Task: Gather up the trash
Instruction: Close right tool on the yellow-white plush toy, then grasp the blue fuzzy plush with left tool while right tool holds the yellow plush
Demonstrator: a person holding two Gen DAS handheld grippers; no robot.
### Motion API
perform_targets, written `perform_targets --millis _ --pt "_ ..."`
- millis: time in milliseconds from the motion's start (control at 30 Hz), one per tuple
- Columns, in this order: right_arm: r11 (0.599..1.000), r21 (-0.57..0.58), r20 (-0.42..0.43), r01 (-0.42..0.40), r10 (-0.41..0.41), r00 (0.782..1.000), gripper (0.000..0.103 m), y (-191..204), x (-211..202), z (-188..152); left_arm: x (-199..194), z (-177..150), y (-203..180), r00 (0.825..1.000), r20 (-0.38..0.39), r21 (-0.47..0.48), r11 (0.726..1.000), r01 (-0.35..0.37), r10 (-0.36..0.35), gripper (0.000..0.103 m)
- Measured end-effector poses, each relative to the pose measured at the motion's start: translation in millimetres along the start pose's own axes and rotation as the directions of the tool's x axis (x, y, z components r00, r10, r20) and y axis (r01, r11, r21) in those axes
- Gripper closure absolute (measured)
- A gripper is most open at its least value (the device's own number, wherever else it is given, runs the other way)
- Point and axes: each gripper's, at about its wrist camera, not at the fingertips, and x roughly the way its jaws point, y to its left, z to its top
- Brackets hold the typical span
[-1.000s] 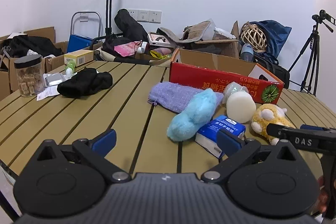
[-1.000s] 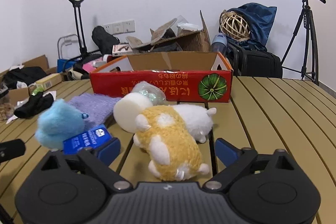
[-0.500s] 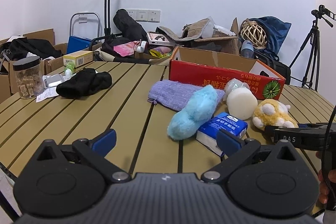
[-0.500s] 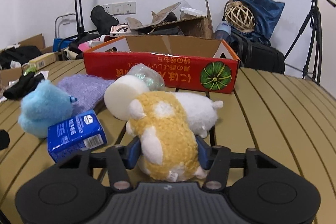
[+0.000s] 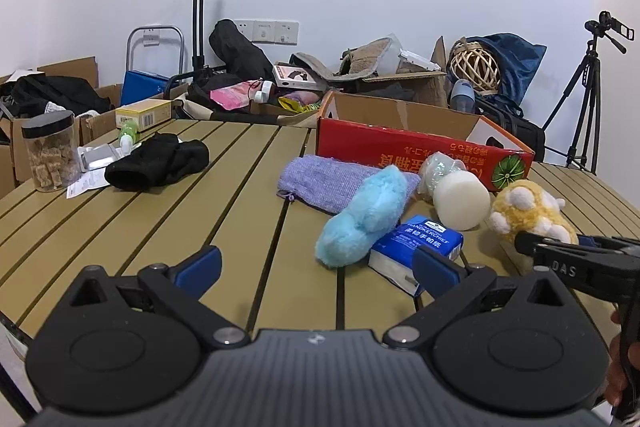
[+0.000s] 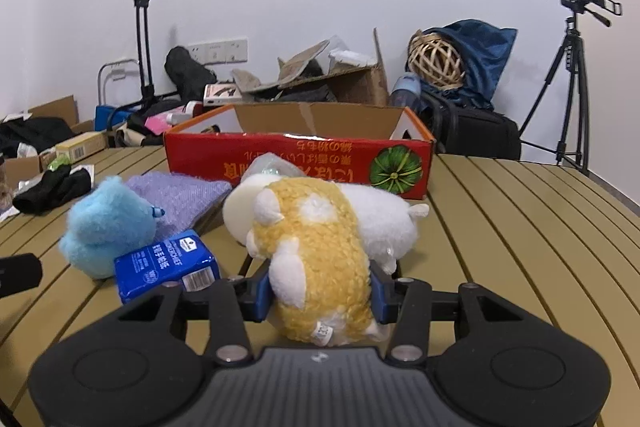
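Note:
A yellow and white plush toy (image 6: 316, 239) lies on the slatted table (image 6: 520, 227) in front of an open red cardboard box (image 6: 280, 155). My right gripper (image 6: 320, 291) is closing, and its blue pads press the toy's rear from both sides. In the left wrist view the same toy (image 5: 528, 207) sits at the right with the right gripper (image 5: 560, 241) on it. My left gripper (image 5: 316, 263) is open over the table near a blue tissue pack (image 5: 420, 239), holding nothing.
A light blue plush (image 5: 364, 211), purple pouch (image 5: 328, 179), white foam roll (image 5: 462, 199) and crumpled plastic bag (image 5: 440, 165) crowd the box's front. A black cloth (image 5: 156, 159) and a jar (image 5: 48, 155) sit far left. Clutter and a tripod (image 5: 588, 87) stand behind the table.
The right gripper's jaws went from wide apart to closed against the yellow plush toy's sides. The left gripper stayed where it was, still open.

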Motion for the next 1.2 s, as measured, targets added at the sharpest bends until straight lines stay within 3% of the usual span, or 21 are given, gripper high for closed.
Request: perform_targets --millis 500,800,933,1200 --pt "0.993 0.079 0.093 0.082 -0.089 0.992 0.058 -30 -63 -22 20 14 -4 0.997 -0.022 0.008 0.998 0.069 -0.069 0.0" --pt "0.988 0.08 0.105 0.134 -0.142 0.984 0.058 -41 -72 -33 44 22 -19 0.999 0.014 0.088 0.995 0.044 -0.045 0.0" --pt "0.988 0.07 0.117 0.141 -0.148 0.982 0.058 -41 -69 -32 58 24 -19 0.997 -0.001 0.087 0.993 0.077 -0.077 0.007" --pt "0.99 0.058 0.138 0.128 -0.135 0.981 0.058 -37 -64 -28 84 22 -23 0.995 -0.068 0.087 0.993 0.074 -0.068 0.039"
